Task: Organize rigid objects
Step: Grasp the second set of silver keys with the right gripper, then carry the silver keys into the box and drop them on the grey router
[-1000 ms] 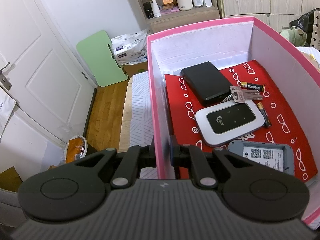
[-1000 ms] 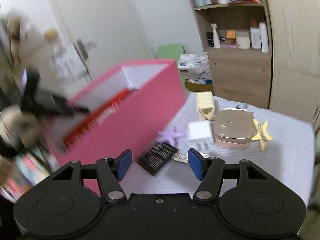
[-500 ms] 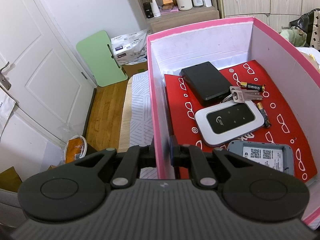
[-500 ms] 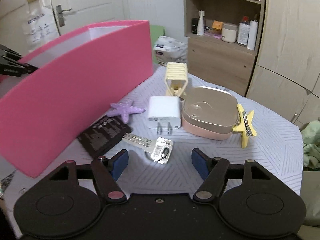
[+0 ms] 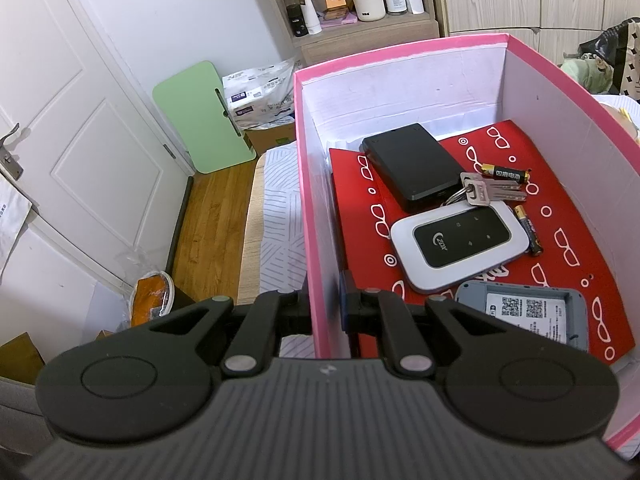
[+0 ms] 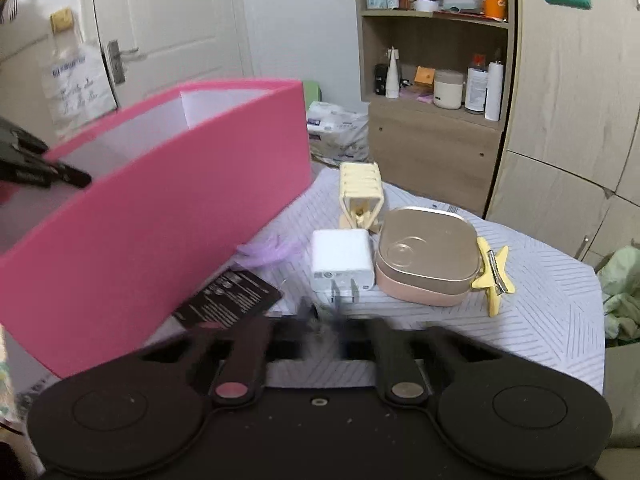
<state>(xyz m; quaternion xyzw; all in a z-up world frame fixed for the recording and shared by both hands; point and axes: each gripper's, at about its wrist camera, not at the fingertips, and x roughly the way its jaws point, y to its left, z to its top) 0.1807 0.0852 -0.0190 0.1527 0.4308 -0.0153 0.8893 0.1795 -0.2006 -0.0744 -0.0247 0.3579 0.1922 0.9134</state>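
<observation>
Both grippers are now closed. Left gripper point(image 5: 325, 306) clamps the pink box point(image 5: 312, 184) wall. Right gripper point(image 6: 320, 330) jaws have just snapped shut where the silver key lay, near the charger point(image 6: 342, 260); blur hides whether the key is caught.

Open from above: pink box point(image 5: 400, 46), its tall walls blocking any sideways entry. Floor crowded toward the near side with a black case point(image 5: 412, 166), keys point(image 5: 480, 193), white router point(image 5: 458, 246) and grey device point(image 5: 520, 314); bare red lining point(image 5: 568, 216) along the right wall. Outside, a tight cluster of white charger point(image 6: 342, 260), pink tin point(image 6: 426, 256), yellow claw clip point(image 6: 360, 192) and star clip point(image 6: 492, 274); clear striped tablecloth point(image 6: 552, 320) to its right.
</observation>
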